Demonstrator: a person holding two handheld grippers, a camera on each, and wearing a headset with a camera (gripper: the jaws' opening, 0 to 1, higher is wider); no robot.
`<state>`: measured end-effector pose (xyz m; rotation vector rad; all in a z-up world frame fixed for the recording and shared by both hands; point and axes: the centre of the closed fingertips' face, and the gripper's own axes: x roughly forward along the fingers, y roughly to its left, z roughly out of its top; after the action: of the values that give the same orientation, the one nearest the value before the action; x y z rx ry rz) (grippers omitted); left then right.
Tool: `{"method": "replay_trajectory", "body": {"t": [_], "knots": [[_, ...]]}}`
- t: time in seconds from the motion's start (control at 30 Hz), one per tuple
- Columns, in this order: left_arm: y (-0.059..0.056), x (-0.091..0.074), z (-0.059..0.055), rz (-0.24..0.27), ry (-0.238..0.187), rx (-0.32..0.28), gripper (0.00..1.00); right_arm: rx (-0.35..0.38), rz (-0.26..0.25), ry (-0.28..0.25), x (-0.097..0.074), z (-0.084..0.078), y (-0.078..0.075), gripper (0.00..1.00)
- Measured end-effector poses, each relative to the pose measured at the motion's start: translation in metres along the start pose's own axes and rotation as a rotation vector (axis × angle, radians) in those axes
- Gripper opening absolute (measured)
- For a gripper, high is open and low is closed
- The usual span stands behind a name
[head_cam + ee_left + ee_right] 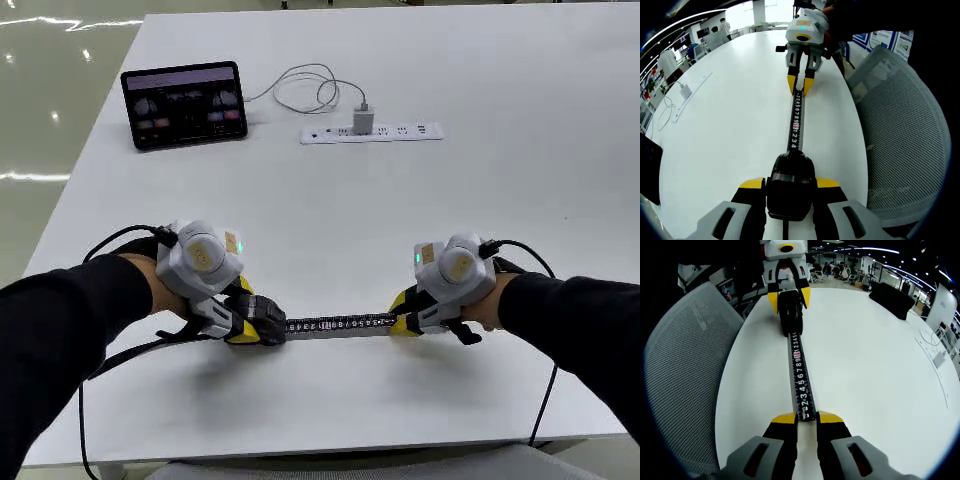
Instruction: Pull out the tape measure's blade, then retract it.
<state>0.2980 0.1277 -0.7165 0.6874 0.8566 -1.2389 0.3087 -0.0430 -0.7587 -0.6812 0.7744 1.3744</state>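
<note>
Nearest me, close to the front edge of the counter (330,200), my left hand-held gripper (245,325) is clenched on the black case (790,187) of the tape measure, one jaw on each side of it. From the case the blade (800,375) runs flat along the counter towards my other hand, its numbers facing up. My right hand-held gripper (807,418) is closed on the blade's free end, jaws pinching it from both sides.

As I judge it, the pull is under way or done: a short stretch of blade is out and spans the gap between my two hands, which sit apart. The retraction is all left: the blade has yet to go back into the case.

Farther off, a tablet (185,103) and a power strip (372,132) lie well clear of the work.
</note>
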Motion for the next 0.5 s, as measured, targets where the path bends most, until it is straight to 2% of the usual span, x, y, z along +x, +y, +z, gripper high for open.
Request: {"method": "replay_trajectory", "body": {"t": [0.5], "knots": [[0.002, 0.001, -0.001, 0.001, -0.008, -0.002, 0.32, 0.011, -0.009, 0.01, -0.008, -0.012, -0.002, 0.08]]}}
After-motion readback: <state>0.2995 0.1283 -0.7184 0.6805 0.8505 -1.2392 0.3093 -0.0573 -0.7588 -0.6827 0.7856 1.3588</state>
